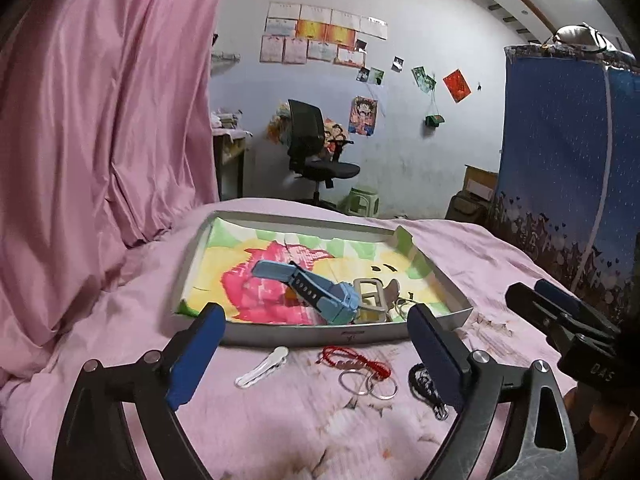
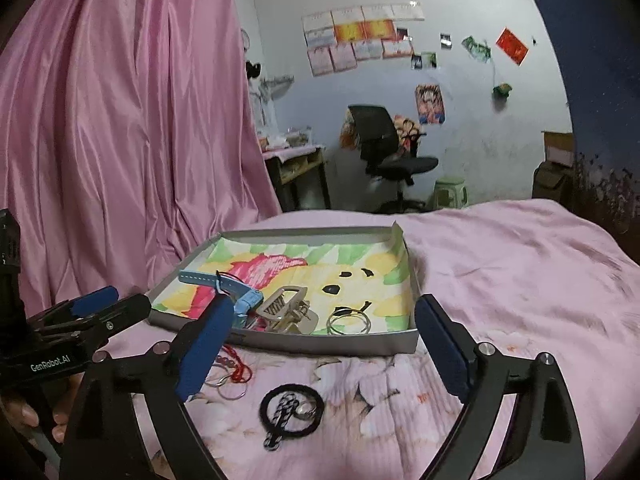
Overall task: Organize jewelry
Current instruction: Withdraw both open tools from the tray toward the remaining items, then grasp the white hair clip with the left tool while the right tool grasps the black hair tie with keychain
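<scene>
Left gripper [image 1: 316, 354]: jaws wide, nothing held.
Right gripper [image 2: 324, 354]: jaws wide, nothing held.
Watch [image 1: 316, 292]: in tray [image 1: 320, 334], just beyond both grippers.
Red cord [image 1: 354, 360], rings [image 1: 366, 386]: on bed, near the tray.

I see one tray [image 2: 280, 344] on my bed [image 2: 520, 264]. In it I count one blue watch [image 1: 312, 288], one hair claw [image 2: 286, 308] and some thin hoops [image 2: 346, 322]. On the bed near its front edge lie one white clip [image 1: 262, 367], one red string bracelet [image 1: 352, 358], some silver rings [image 1: 366, 386] and one black hair tie [image 2: 291, 411].
</scene>
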`<state>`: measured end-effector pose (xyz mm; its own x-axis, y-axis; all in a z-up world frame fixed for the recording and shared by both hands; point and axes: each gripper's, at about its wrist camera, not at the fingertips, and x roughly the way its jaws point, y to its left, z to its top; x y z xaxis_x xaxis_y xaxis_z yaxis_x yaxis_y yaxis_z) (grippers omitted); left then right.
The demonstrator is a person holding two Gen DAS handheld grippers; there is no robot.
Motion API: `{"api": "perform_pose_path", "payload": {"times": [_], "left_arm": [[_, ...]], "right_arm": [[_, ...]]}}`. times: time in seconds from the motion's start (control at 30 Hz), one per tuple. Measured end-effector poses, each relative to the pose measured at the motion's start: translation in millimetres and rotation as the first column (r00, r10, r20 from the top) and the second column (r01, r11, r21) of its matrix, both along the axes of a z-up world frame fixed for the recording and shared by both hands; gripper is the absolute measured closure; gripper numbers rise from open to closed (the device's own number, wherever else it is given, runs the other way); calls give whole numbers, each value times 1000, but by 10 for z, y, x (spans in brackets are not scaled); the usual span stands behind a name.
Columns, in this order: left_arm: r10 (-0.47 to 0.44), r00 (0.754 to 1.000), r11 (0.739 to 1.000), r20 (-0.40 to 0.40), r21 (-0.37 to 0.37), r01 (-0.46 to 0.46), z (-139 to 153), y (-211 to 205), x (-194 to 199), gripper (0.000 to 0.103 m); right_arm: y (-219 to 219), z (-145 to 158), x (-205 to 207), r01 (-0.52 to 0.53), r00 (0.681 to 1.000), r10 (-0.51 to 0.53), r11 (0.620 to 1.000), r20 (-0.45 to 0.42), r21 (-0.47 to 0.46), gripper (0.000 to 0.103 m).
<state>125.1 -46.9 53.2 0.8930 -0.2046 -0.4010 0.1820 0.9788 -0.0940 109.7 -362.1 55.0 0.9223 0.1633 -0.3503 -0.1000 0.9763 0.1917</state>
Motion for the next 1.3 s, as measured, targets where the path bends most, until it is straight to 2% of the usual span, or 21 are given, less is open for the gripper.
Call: {"api": "perform_pose_path", "payload": {"times": [0.17,0.27,0.57,0.77,0.87,1.03,1.3], "left_arm": [[22,999,1000,33,16,-22,-28,97,-176,5],[29,999,999,38,26,-30,-67,151,-247,5],[38,999,999,17,35,-38,-201,292,-355,5],[18,999,998,-35,54,-16,-261,341,-276,5],[-4,997,999,-73,39,7,-291,380,-212,5],[-36,985,999,-168,24,40,-362,417,-24,5],[-58,966,997,-252,42,71,-435,394,252,5]], "right_arm": [[84,1,-178,13,999,-12,999,36,-37,3],[113,-10,-279,27,998,-23,998,58,-60,2],[216,-84,-391,13,999,-8,994,43,-112,2],[219,-151,-375,-11,1000,12,994,7,-112,2],[204,-190,-351,-33,999,31,994,-17,-101,2],[221,-266,-280,-61,996,55,994,-63,-94,2],[280,-448,-104,-132,977,117,989,-181,-72,2]]}}
